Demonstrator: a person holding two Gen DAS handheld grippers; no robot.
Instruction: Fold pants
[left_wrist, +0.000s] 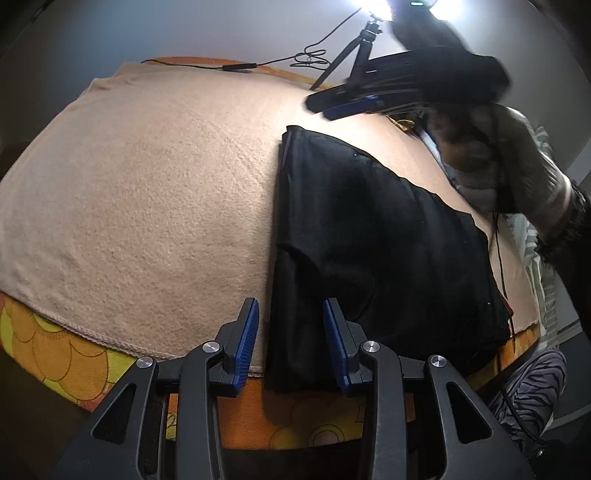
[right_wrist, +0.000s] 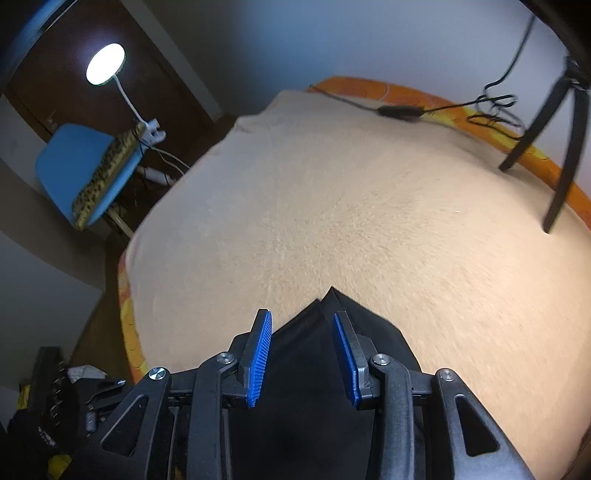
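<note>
The black pants (left_wrist: 369, 243) lie folded into a long flat panel on the beige towel (left_wrist: 147, 184), running from the near edge toward the far right. My left gripper (left_wrist: 291, 314) is open and empty, just above the pants' near left corner. My right gripper (left_wrist: 343, 105) shows blurred in the left wrist view, raised above the pants' far end. In the right wrist view the right gripper (right_wrist: 303, 325) is open and empty over a pointed corner of the pants (right_wrist: 314, 369).
The towel (right_wrist: 332, 203) covers an orange flowered bedspread (left_wrist: 55, 354). A black tripod (right_wrist: 561, 147) and a cable with an inline box (right_wrist: 400, 110) sit at the far edge. A blue chair (right_wrist: 81, 170) and a lamp (right_wrist: 105, 64) stand at the left.
</note>
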